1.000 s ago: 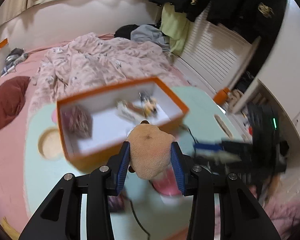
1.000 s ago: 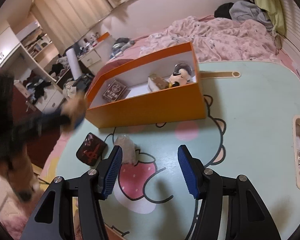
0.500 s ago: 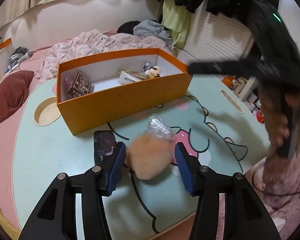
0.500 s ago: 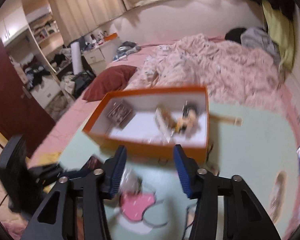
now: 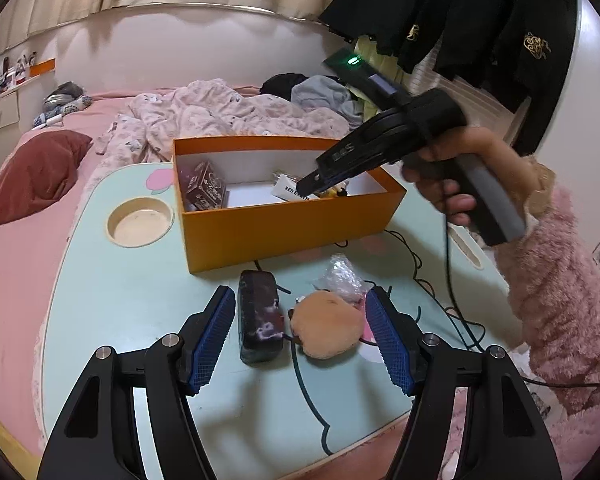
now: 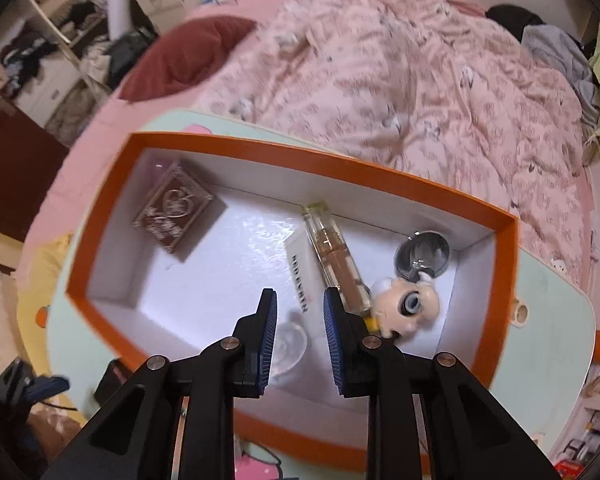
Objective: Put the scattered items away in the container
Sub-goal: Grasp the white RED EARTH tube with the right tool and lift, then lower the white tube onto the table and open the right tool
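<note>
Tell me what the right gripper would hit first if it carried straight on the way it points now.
Most likely the white floor of the orange box, about at the white carton lying beside the glass tube. The right gripper hangs over the box with nothing between its pads. Depth is hard to judge here.

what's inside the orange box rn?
Orange box: brown heart-print box, clear tube, white carton, big-eyed figurine, shiny round thing. Near corner hidden by right hand-held gripper.
</note>
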Tool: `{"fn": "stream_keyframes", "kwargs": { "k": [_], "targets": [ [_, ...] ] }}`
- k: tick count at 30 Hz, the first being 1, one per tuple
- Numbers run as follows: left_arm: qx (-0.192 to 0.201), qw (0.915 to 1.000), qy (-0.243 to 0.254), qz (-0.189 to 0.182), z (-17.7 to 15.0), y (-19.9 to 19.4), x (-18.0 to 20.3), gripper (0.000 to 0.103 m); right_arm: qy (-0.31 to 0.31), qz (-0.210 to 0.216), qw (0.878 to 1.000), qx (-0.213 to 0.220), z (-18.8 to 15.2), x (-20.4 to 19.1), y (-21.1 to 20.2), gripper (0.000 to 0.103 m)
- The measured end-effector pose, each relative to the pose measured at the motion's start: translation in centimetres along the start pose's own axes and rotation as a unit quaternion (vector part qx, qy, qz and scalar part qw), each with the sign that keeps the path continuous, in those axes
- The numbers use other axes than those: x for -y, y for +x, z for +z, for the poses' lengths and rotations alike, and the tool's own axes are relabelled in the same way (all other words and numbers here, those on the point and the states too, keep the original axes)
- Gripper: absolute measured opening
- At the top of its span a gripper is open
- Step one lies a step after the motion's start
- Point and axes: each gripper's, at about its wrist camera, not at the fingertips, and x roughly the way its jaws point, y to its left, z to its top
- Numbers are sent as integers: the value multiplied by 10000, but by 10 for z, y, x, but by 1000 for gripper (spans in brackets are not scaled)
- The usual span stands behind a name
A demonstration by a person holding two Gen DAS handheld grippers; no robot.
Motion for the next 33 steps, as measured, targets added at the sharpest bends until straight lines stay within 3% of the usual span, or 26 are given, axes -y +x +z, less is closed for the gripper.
{"fn": "stream_keyframes", "kwargs": {
  "k": [5, 10, 15, 20, 27, 33],
  "targets": [
    [36, 9999, -38, -118, -2, -3, 0, 68, -69, -159, 9995, -279, 11, 0, 22, 24],
    [76, 9999, -104, -111, -3, -6, -4, 68, -345, -386, 9985, -192, 8, -8, 23, 16],
    [71, 9997, -230, -71, -1, -6, -9, 68, -94, -106, 9999, -42, 6, -1, 16, 16],
    [12, 9997, -254, 2, -2, -4, -11, 68, 113, 292, 9980, 556, 1, 0, -27, 16],
    [-20, 9996, -286, -7, -1, -3, -11, 68, 41, 784, 9852, 1524, -42, -7, -112, 16],
    [-58, 9996, -259, -29, 0, 0, -7, 68, 19, 1076, 9857, 1296, -97, -9, -99, 16]
  ]
}}
